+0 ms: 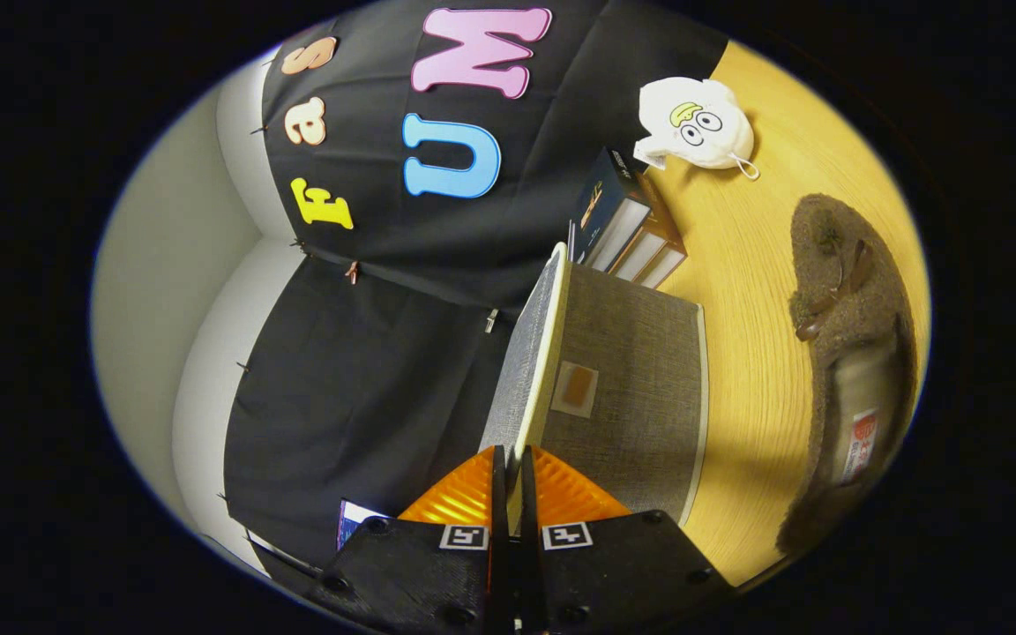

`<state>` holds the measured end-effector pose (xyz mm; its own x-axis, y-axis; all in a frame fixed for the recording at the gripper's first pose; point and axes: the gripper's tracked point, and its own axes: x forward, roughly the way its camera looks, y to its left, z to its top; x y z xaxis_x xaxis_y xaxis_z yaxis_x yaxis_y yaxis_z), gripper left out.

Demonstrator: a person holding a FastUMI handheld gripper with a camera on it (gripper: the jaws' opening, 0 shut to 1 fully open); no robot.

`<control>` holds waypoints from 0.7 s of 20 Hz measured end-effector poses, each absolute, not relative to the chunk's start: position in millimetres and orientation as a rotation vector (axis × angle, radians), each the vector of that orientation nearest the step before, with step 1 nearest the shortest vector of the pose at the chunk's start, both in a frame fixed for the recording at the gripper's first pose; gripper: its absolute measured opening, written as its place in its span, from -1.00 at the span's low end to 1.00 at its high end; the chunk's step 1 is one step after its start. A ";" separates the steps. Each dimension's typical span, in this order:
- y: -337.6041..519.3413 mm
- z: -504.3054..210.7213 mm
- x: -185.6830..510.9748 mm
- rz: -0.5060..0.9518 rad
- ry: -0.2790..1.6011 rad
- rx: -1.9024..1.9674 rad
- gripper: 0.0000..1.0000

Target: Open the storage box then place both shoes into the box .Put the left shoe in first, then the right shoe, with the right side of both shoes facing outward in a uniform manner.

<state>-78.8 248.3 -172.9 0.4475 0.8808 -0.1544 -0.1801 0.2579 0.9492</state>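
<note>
Hand-held gripper: the hand-held gripper [512, 481] has its fingers pressed close together on the near edge of the lid [536, 353], one finger on each face, so it pinches the lid.
Lid: it stands lifted off the storage box [640, 388], seen edge-on, with its grey fabric face on the left side of the fingers.
Storage box: it sits on the desk [755, 265] just ahead of the fingers, to the right of the lid, a small tag on its wall; whether the lid is fully swung back cannot be told.
Books: a few books [627, 229] lie beyond the box.
Plush toy: a white plush toy [695, 122] lies far off, beyond the books.
Shoe: one brown fuzzy shoe [852, 353] lies on the desk right of the box, apart from it.
Progress: opening appears under way; no shoe is in the box yet, so both placings are left, left shoe first.
</note>
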 end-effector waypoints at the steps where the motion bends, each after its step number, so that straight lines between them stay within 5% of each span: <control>1: 248.5 -168.5 -80.1 0.844 0.813 1.064 -0.85; 14: 294.3 -78.6 -76.7 0.890 0.727 0.869 -0.85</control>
<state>-76.7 294.3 -78.6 0.4466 0.8772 -0.1762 -0.3473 0.3514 0.8694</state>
